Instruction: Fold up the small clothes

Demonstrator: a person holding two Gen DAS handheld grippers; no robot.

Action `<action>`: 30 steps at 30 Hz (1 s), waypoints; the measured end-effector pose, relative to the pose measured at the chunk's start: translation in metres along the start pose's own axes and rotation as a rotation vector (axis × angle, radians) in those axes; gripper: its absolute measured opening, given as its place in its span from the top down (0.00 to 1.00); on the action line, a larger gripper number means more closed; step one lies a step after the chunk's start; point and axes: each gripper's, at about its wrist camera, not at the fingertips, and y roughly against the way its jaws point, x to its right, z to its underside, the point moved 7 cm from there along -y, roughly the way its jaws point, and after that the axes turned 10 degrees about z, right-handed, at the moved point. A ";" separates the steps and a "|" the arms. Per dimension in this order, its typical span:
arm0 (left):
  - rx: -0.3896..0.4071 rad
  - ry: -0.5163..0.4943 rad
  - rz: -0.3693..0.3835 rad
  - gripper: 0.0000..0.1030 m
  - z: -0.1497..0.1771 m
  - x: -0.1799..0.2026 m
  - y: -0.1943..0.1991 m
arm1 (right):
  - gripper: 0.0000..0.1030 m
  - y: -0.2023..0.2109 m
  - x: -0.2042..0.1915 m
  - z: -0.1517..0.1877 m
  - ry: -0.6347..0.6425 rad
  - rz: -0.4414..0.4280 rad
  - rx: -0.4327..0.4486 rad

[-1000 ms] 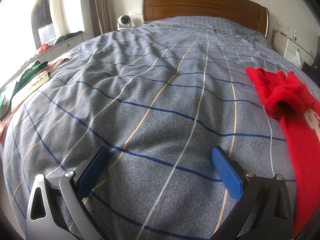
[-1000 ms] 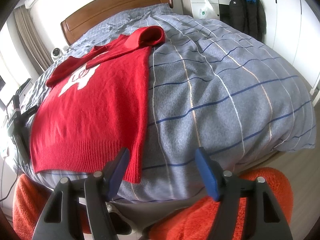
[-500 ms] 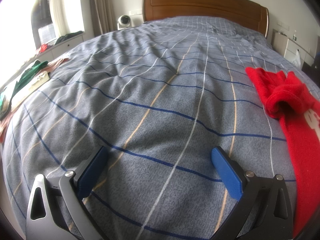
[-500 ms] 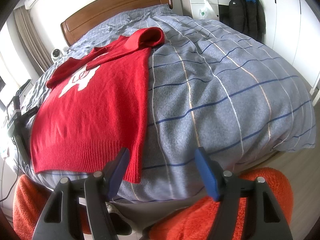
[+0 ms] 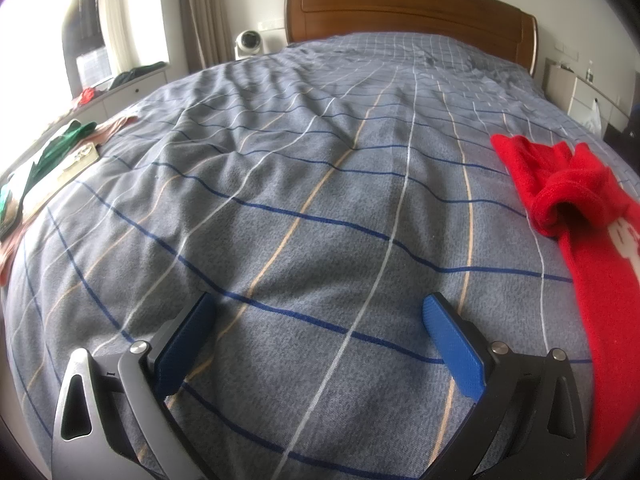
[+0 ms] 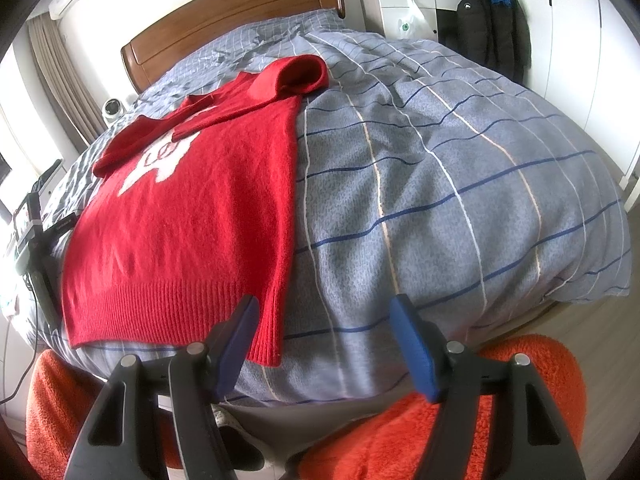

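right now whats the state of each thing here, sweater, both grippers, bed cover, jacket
red sweater: spread flat face up on the bed, one sleeve folded across the chest, not yet folded up
left gripper: open, empty, over bare duvet
right gripper: open, empty, near the sweater's hem corner, not gripping it
plaid duvet: spread over the bed, lightly wrinkled
black jacket: hanging by the wardrobe

the left tool [image 5: 318,322] tilts downward, its blue pads [image 5: 454,350] spread wide with nothing between them — the right tool [image 6: 322,326] tilts downward too, pads [image 6: 412,346] apart and gripping nothing.
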 end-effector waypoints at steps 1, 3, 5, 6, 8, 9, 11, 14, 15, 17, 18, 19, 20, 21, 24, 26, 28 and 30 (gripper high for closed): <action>0.000 0.000 0.000 0.00 0.001 0.000 0.000 | 0.34 0.000 0.000 0.000 0.000 0.000 0.000; 0.000 0.000 0.000 0.00 0.000 0.000 0.000 | 0.34 0.000 0.000 0.000 0.000 0.000 0.000; 0.000 0.000 0.000 0.00 0.000 0.000 0.000 | 0.34 0.000 0.000 0.000 -0.002 0.000 0.000; 0.000 0.000 0.000 0.00 0.000 0.000 0.000 | 0.34 0.000 0.000 0.000 -0.004 0.001 0.001; 0.000 0.000 0.000 0.00 -0.001 -0.001 0.000 | 0.34 0.001 0.002 -0.001 -0.009 0.000 0.004; 0.000 0.000 0.000 0.00 0.000 0.000 0.000 | 0.34 0.001 0.002 -0.002 -0.013 -0.001 0.005; 0.000 0.000 0.000 0.00 0.000 0.000 0.000 | 0.34 0.001 0.003 -0.002 -0.019 -0.004 0.006; 0.000 0.000 0.000 0.00 0.000 0.000 0.000 | 0.34 0.001 0.004 -0.002 -0.020 -0.007 0.006; 0.000 0.000 0.000 0.00 0.000 0.000 0.000 | 0.34 0.002 0.004 -0.002 -0.019 -0.007 0.008; 0.000 0.000 0.000 0.00 0.000 0.000 0.000 | 0.34 0.005 0.003 -0.004 -0.015 -0.005 0.016; 0.000 0.000 0.000 0.00 0.000 0.000 0.000 | 0.34 0.007 0.002 -0.007 -0.009 -0.006 0.026; 0.000 0.000 0.000 0.00 0.000 0.000 0.000 | 0.34 0.010 0.000 -0.011 0.000 -0.010 0.034; 0.000 0.000 0.000 0.00 0.000 0.000 0.000 | 0.34 0.012 -0.004 -0.019 0.018 -0.022 0.044; 0.000 0.000 0.000 0.00 0.000 0.000 0.000 | 0.34 0.014 -0.010 -0.029 0.048 -0.041 0.050; 0.000 0.000 0.000 0.00 0.000 0.000 0.000 | 0.34 0.016 -0.043 -0.077 0.193 -0.082 0.093; 0.000 0.000 0.000 0.00 -0.001 -0.001 0.000 | 0.34 0.014 -0.076 -0.112 0.304 -0.114 0.131; 0.000 0.000 0.000 0.00 0.000 -0.001 0.000 | 0.31 0.006 -0.116 -0.137 0.431 -0.152 0.149; 0.000 0.000 0.000 0.00 0.000 0.000 0.000 | 0.31 -0.017 -0.161 -0.153 0.595 -0.174 0.137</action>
